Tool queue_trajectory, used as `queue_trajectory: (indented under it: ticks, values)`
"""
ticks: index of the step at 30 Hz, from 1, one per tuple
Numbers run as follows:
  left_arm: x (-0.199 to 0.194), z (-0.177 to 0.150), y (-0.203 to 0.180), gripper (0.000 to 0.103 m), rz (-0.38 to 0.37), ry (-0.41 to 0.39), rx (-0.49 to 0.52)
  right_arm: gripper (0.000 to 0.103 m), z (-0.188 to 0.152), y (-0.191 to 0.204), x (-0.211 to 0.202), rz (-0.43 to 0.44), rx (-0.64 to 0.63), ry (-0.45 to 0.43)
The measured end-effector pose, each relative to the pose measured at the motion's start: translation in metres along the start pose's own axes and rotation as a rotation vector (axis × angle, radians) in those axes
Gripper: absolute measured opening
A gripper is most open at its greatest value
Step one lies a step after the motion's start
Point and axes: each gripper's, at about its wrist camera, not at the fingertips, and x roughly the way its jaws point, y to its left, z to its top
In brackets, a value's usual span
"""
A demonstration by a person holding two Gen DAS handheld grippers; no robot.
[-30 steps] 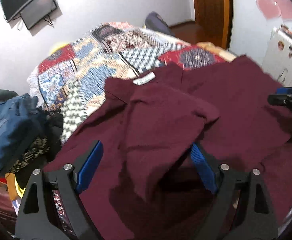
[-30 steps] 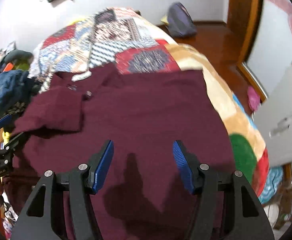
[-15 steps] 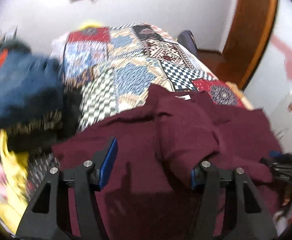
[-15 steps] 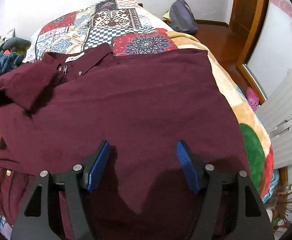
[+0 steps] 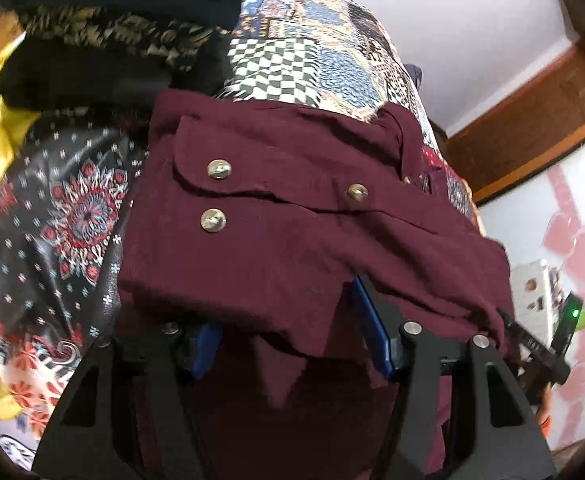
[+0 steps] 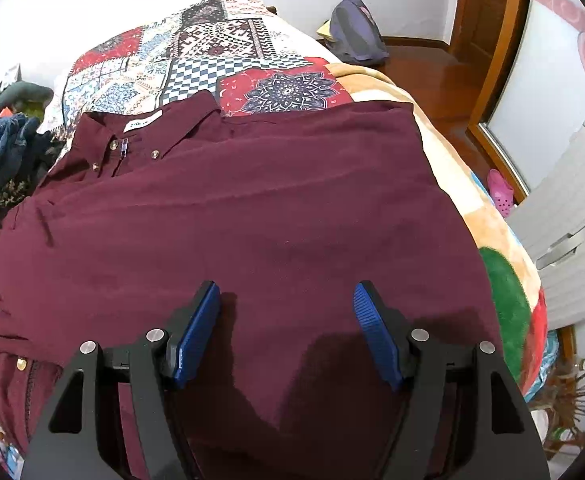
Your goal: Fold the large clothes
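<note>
The maroon shirt (image 6: 252, 216) is being folded on the bed (image 6: 252, 68): a sleeve is being draped between the left tool (image 5: 288, 340)'s parted pads, whether it is gripped cannot be told; the right tool (image 6: 286, 332) is being held open, empty; the body is left unfolded.

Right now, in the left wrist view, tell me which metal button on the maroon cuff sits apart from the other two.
The button on the right, alone along the cuff edge. The other two, upper and lower, sit stacked at the cuff's left end.

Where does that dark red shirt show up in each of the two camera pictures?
Left wrist view: the dark red shirt fills the middle, its buttoned cuff up close, fabric draped over the blue fingers.
Right wrist view: the shirt lies spread across the middle, collar at upper left.
Shared landmark: the patchwork quilt beyond the shirt in both.
</note>
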Motion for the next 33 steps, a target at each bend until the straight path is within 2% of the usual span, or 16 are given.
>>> queue_trajectory:
  ticks: [2, 4, 6, 7, 10, 17, 20, 23, 28, 31, 33]
  values:
    - [0.001, 0.003, 0.008, 0.061, -0.040, -0.014, -0.053, 0.066, 0.000, -0.001, -0.001, 0.008, 0.012, 0.000]
    - [-0.001, 0.008, 0.014, 0.054, -0.063, -0.042, -0.092, 0.066, 0.001, -0.002, -0.003, 0.017, 0.024, 0.002]
    - [-0.006, 0.012, 0.015, 0.021, -0.032, -0.071, -0.096, 0.066, 0.003, -0.003, -0.006, 0.024, 0.030, 0.000]
    - [-0.011, 0.015, 0.012, 0.018, -0.003, -0.090, -0.076, 0.066, 0.004, -0.003, -0.008, 0.027, 0.034, -0.005]
    - [-0.028, 0.021, -0.004, 0.012, -0.004, -0.153, -0.022, 0.066, 0.009, -0.004, -0.014, 0.026, 0.040, -0.024]
    - [-0.103, 0.024, -0.070, 0.009, 0.027, -0.361, 0.205, 0.066, 0.024, 0.000, -0.031, -0.007, 0.014, -0.092]
    - [-0.123, 0.020, -0.074, 0.009, 0.063, -0.410, 0.238, 0.066, 0.028, 0.002, -0.037, -0.008, -0.007, -0.114]
    - [-0.115, 0.016, -0.067, 0.009, 0.110, -0.375, 0.244, 0.066, 0.028, 0.006, -0.032, -0.016, -0.028, -0.106]
    - [-0.071, -0.001, -0.032, 0.014, 0.233, -0.205, 0.228, 0.066, 0.020, 0.010, -0.004, -0.030, -0.062, -0.013]
    - [-0.044, -0.011, -0.009, 0.029, 0.268, -0.108, 0.206, 0.066, 0.014, 0.010, 0.009, -0.048, -0.088, 0.027]
    - [-0.036, -0.020, 0.005, 0.049, 0.286, -0.074, 0.193, 0.066, 0.010, 0.012, 0.011, -0.065, -0.110, 0.028]
